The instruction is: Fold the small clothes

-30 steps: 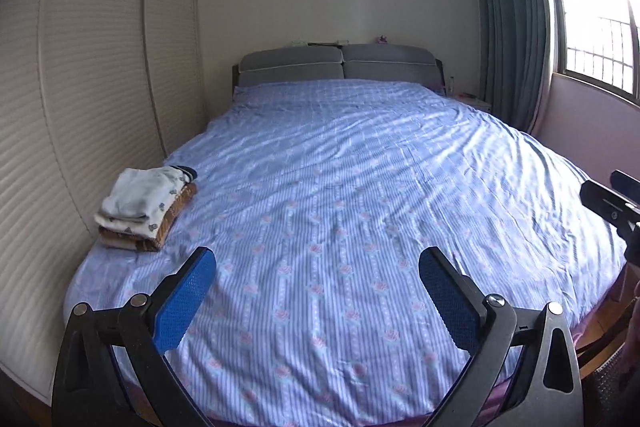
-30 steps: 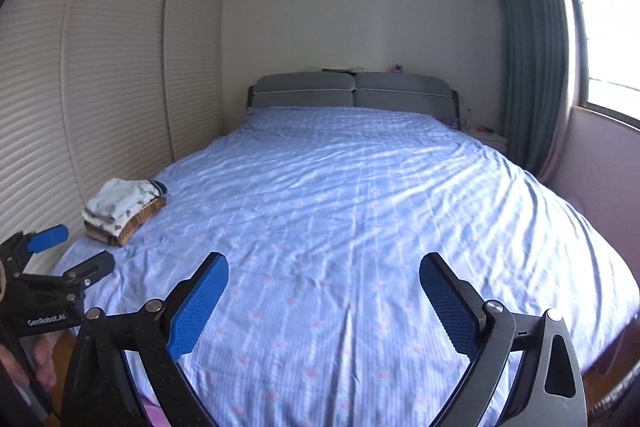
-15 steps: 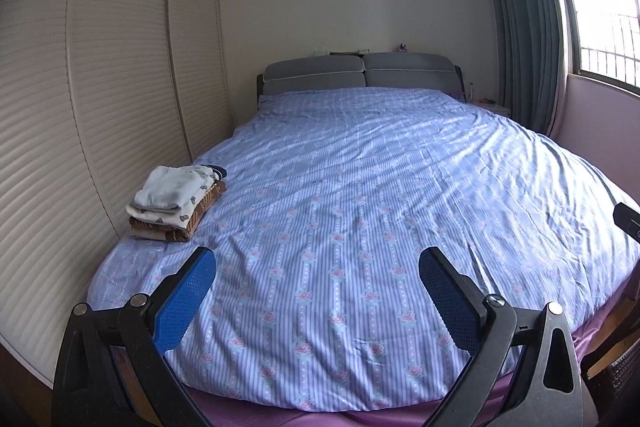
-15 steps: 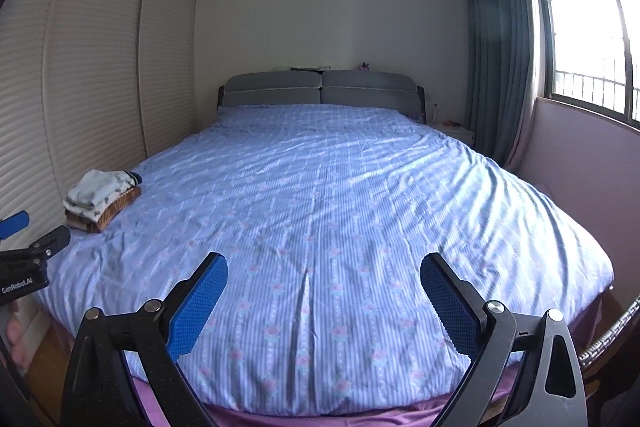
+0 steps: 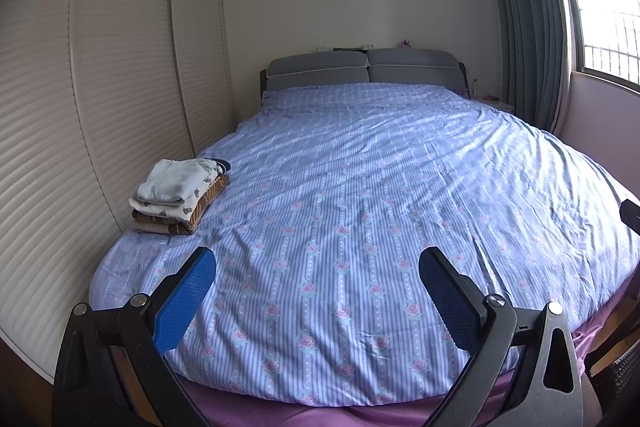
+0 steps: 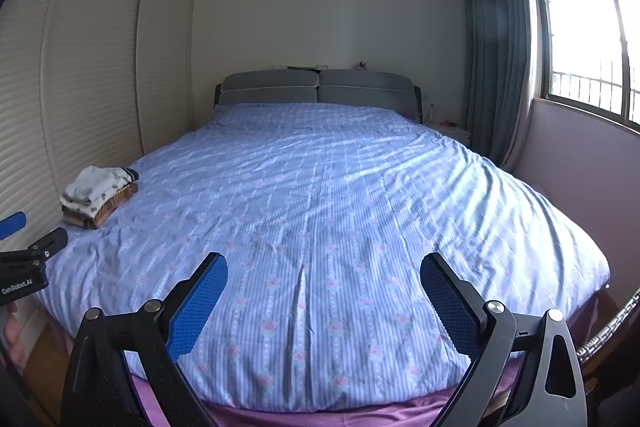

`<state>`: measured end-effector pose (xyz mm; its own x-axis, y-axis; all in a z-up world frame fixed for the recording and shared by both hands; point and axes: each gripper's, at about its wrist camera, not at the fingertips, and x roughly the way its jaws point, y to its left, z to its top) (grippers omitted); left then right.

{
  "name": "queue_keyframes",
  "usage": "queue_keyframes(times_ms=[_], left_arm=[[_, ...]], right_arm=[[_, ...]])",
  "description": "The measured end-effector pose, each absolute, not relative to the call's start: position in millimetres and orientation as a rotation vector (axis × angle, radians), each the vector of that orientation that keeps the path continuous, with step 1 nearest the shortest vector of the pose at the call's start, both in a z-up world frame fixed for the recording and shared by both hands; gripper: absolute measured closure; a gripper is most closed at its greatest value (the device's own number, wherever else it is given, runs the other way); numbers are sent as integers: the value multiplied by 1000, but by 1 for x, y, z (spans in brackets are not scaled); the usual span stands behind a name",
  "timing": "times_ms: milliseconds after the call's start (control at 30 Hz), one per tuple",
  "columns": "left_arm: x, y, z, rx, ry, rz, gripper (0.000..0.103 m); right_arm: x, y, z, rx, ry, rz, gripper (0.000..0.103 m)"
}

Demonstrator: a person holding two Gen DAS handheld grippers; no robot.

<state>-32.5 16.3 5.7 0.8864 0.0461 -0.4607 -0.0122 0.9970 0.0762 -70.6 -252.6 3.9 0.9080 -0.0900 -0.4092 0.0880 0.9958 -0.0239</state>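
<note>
A stack of folded small clothes, pale on top and brown below, lies near the left edge of the bed; it also shows in the right wrist view. My left gripper is open and empty, held off the foot of the bed. My right gripper is open and empty, also back from the foot. The left gripper shows at the left edge of the right wrist view. No unfolded garment is in view.
The bed has a blue striped floral cover and a grey headboard. Slatted wardrobe doors line the left side. A curtain and window are on the right. A wicker basket edge shows at lower right.
Both grippers have pulled back from the bed, so its foot edge and purple sheet now show. Both stay open and empty. The folded stack has not moved.
</note>
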Motion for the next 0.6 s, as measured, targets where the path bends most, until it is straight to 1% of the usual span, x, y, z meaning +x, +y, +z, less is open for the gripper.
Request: queue_keyframes(times_ms=[600], left_arm=[[-31,19,-3,62,503,14,0]], right_arm=[[-72,-255,3,8,431,-91,5]])
